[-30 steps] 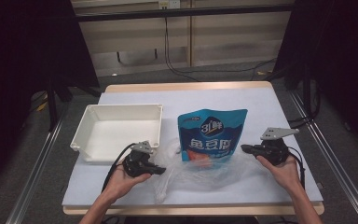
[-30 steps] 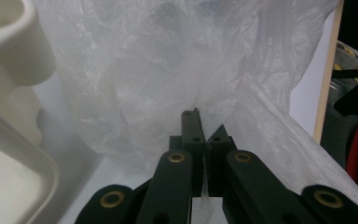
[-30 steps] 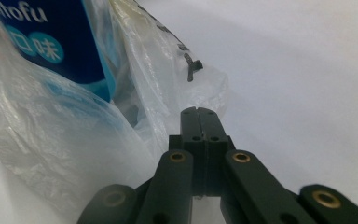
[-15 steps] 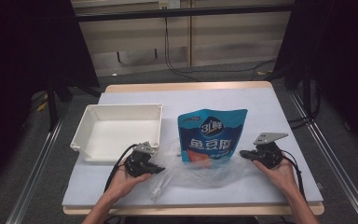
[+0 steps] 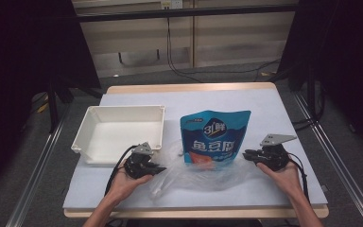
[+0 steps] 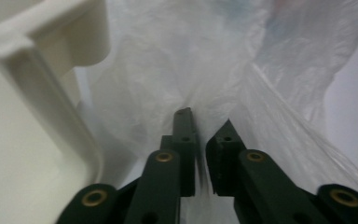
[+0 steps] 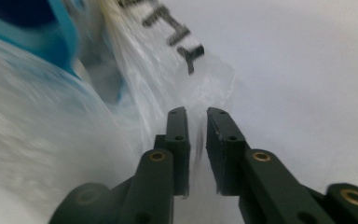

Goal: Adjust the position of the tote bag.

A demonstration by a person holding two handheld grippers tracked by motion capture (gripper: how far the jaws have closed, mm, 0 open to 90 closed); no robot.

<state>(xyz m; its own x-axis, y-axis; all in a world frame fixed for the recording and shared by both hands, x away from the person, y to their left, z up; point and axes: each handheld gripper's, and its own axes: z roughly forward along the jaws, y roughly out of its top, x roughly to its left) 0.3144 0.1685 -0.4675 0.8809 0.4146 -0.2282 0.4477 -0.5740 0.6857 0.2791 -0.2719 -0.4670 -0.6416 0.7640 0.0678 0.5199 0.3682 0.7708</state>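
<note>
A blue snack pouch stands partly inside a clear plastic bag on the table. My left gripper is at the bag's left edge, beside the white tray. Its jaws have just been opening: a narrow gap shows between them with the bag's film running through it, not pinched. My right gripper is at the bag's right edge near the pouch. Its jaws have also just been opening, and a strip of clear film hangs loose in the gap. The blue pouch shows through the film at upper left.
An empty white tray sits at the table's left, its corner close to my left gripper. The pale blue tabletop lies bare to the right of the pouch and behind it. Cables trail from both grippers towards the front edge.
</note>
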